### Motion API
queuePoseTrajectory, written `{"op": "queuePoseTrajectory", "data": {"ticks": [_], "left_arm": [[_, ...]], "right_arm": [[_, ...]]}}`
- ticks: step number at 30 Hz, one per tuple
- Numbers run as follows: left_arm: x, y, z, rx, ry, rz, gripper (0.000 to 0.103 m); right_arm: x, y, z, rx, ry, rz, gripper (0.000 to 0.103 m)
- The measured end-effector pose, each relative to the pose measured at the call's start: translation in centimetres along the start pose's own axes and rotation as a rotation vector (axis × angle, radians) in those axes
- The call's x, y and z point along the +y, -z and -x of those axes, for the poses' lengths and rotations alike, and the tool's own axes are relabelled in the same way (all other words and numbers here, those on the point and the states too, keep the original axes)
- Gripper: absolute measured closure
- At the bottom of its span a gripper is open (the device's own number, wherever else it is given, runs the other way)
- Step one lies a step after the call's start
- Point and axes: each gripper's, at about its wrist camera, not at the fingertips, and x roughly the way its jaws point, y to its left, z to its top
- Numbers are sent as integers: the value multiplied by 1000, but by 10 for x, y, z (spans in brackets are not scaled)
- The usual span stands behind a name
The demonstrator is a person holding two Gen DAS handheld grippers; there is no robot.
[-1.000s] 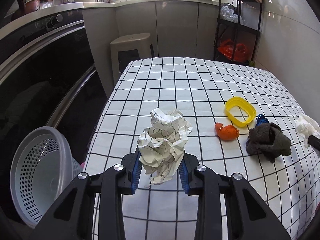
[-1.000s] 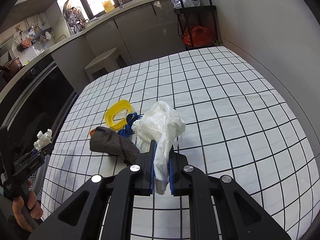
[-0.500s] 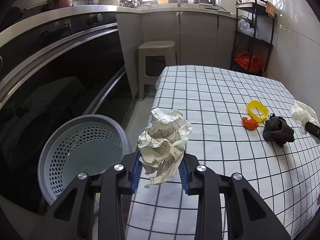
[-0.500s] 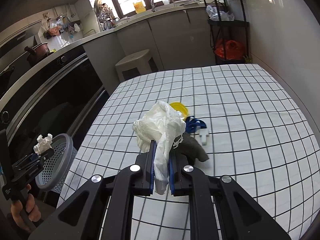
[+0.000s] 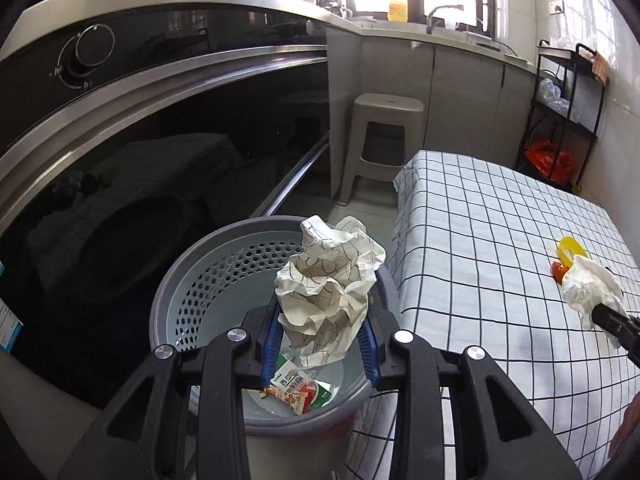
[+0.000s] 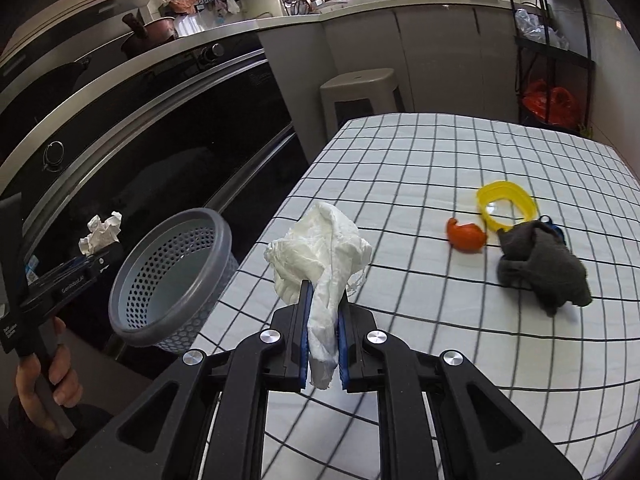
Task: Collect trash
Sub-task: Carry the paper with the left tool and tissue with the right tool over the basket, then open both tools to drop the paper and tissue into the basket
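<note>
My left gripper [image 5: 320, 344] is shut on a crumpled ball of white printed paper [image 5: 330, 288] and hangs right above the grey perforated bin [image 5: 188, 276], which holds a food wrapper [image 5: 298, 390]. In the right wrist view the same gripper [image 6: 86, 258] with the paper ball [image 6: 101, 232] shows left of the bin [image 6: 176, 280]. My right gripper [image 6: 323, 340] is shut on a wad of white tissue [image 6: 320, 248] over the checked table's [image 6: 400, 184] left edge; the tissue [image 5: 588, 284] also appears at the right of the left wrist view.
An orange scrap [image 6: 466, 236], a yellow ring-shaped lid [image 6: 506, 202], a dark grey cloth [image 6: 544, 264] and a blue piece [image 6: 554, 228] lie on the table. A black oven front [image 5: 140, 152] stands behind the bin. A grey stool [image 5: 384, 132] and a black shelf rack [image 5: 560, 112] stand farther back.
Both grippers have swung left with their loads. The left one went from over the table to above the bin; the right one came to the table's left edge, near the bin.
</note>
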Motion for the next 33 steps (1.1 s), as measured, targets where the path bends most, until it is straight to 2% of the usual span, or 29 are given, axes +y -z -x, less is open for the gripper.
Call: {"op": "queuePoseTrajectory", "data": {"ticks": [8, 13, 19, 24, 33], "left_arm": [[43, 6, -22, 36, -65, 66, 70], [66, 10, -35, 84, -66, 118, 69], [81, 10, -45, 112, -56, 159, 69], [82, 2, -50, 97, -60, 144, 67], [91, 1, -60, 128, -47, 154, 64]], "right_arm": [[64, -3, -43, 37, -113, 16, 92], [105, -11, -69, 64, -158, 73, 92], [142, -22, -97, 101, -166, 145, 92], [162, -30, -119, 128, -168, 176, 92], [177, -38, -145, 160, -173, 190, 92]]}}
